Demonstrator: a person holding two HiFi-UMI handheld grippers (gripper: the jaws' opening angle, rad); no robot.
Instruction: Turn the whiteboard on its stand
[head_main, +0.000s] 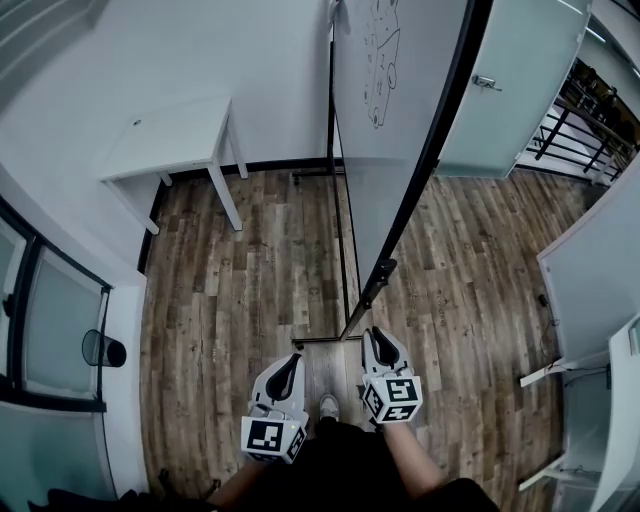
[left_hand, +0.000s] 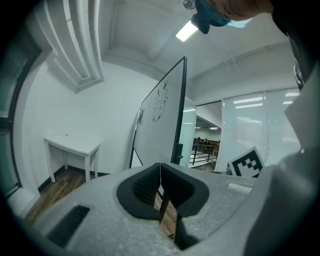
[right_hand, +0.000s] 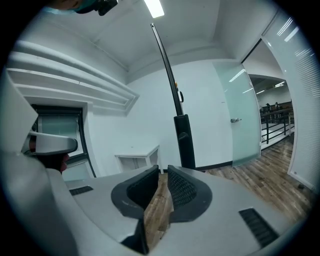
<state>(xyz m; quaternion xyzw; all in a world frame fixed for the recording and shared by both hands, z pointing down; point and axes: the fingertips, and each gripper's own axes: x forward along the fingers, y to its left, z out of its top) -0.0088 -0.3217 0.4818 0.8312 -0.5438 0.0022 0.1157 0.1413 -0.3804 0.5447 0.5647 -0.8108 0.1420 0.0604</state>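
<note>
One whiteboard stands edge-on on its stand, on the wood floor just ahead of two grippers. The left gripper and right gripper each have fingers drawn together, holding nothing, apart from the whiteboard. One white table sits by the wall, and there is one glass door beyond.

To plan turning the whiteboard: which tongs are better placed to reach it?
Right, probably: the right tongs point at the near edge of the whiteboard; the left tongs sit further back, beside it.
</note>
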